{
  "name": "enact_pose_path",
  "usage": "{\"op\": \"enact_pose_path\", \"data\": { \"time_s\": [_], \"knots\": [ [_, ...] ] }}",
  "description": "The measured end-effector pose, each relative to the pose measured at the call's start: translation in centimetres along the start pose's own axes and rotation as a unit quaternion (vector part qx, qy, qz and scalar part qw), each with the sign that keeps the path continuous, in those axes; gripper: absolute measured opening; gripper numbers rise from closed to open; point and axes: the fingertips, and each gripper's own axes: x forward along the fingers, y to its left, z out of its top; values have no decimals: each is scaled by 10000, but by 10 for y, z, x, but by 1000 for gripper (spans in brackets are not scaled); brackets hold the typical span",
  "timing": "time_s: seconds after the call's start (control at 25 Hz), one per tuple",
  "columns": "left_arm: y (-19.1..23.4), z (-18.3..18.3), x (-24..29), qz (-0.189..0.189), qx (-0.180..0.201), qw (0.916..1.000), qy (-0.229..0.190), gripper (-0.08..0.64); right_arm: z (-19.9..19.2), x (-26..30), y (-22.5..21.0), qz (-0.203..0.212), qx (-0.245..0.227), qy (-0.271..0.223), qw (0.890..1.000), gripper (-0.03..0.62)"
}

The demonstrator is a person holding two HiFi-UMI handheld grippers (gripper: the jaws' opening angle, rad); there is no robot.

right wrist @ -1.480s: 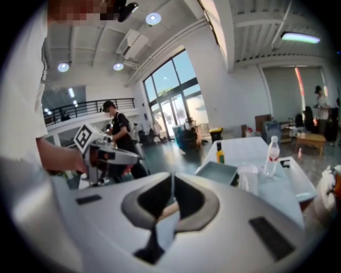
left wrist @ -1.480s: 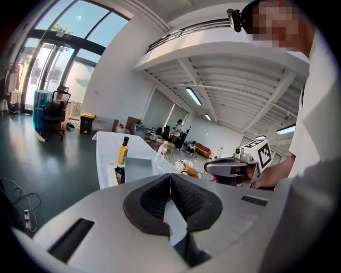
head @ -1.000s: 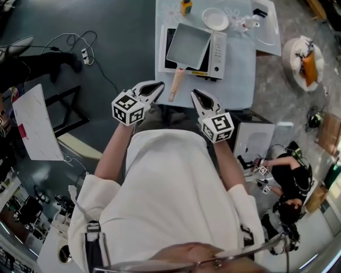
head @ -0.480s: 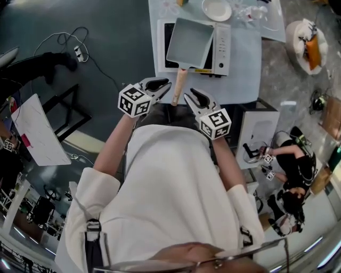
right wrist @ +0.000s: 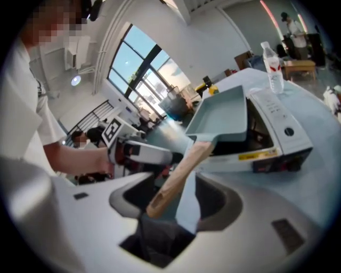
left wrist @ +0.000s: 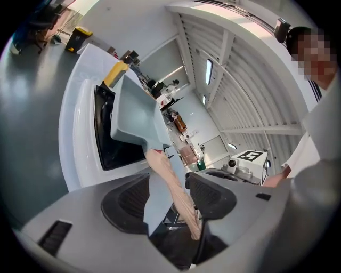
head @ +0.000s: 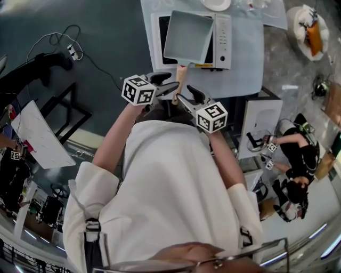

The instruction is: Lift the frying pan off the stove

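Observation:
A square pale-blue frying pan (head: 189, 36) sits on the white stove (head: 224, 34), its wooden handle (head: 180, 80) pointing toward me over the table edge. My left gripper (head: 171, 86) comes at the handle's end from the left, my right gripper (head: 184, 95) from the right. Both sets of jaws are opening. In the left gripper view the handle (left wrist: 173, 186) runs between the pads of the left gripper (left wrist: 168, 198) without being pressed. In the right gripper view the handle (right wrist: 178, 178) lies loose between the right gripper's (right wrist: 176, 201) pads, below the pan (right wrist: 221, 120).
The stove stands on a light-blue table (head: 242, 69) with a white plate (head: 216, 4) at the back. A water bottle (right wrist: 273, 66) stands behind the stove (right wrist: 277, 138). A white box (head: 256, 128) sits under the table. Cables (head: 69, 48) lie on the floor at left; a person (head: 290, 184) sits at right.
Both grippers have moved in toward each other to the handle's end, and their jaws have gone from shut to open. The pan has not moved on the stove.

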Motion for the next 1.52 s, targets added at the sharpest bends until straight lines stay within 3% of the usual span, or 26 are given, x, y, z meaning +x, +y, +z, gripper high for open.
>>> {"op": "enact_pose_path", "data": {
  "time_s": [0.44, 0.88, 0.96, 1.04, 1.52],
  "knots": [
    [9, 5, 40, -504, -399, 9973, 355, 295, -16, 30, -3, 394, 322, 419, 9978, 272],
    [0, 10, 72, -1257, -590, 9872, 787, 295, -19, 50, 11, 1002, 557, 650, 9913, 268],
    [0, 10, 75, -1312, -518, 9865, 837, 288, -19, 52, 11, 1041, 580, 664, 9907, 262],
    [1, 12, 77, -1343, -516, 9861, 831, 242, -18, 53, 9, 1065, 653, 651, 9900, 209],
    [-3, 17, 72, -1465, -482, 9849, 782, 230, -11, 54, 16, 1163, 682, 444, 9899, 202]
  ]
}}
